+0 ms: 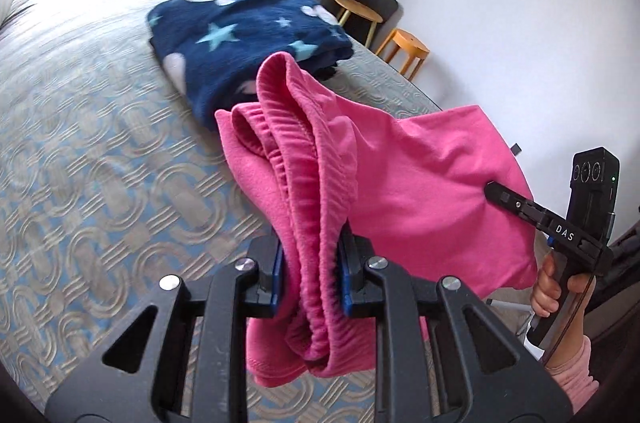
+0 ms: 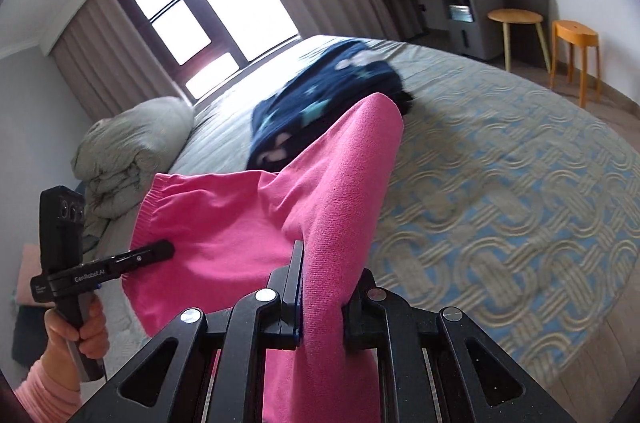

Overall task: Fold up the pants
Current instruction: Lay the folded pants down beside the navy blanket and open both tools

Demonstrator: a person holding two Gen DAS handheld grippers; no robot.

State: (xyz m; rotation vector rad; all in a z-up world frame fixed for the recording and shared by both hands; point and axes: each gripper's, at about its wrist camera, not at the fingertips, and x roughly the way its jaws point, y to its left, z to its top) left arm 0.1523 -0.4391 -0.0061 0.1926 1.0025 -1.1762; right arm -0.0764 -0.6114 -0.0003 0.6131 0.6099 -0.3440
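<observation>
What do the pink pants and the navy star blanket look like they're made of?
Pink pants: likely soft fleece or brushed knit, matte and fuzzy, with a ribbed, gathered waistband. Navy star blanket: probably plush fleece, thick and nappy, though it is slightly blurred.

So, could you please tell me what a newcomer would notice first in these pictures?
The bright pink pants dominate, held up above the patterned bed with the left gripper clamped on the bunched waistband and the right gripper on another fold. Behind them, a folded navy star blanket lies on the bed.
</observation>
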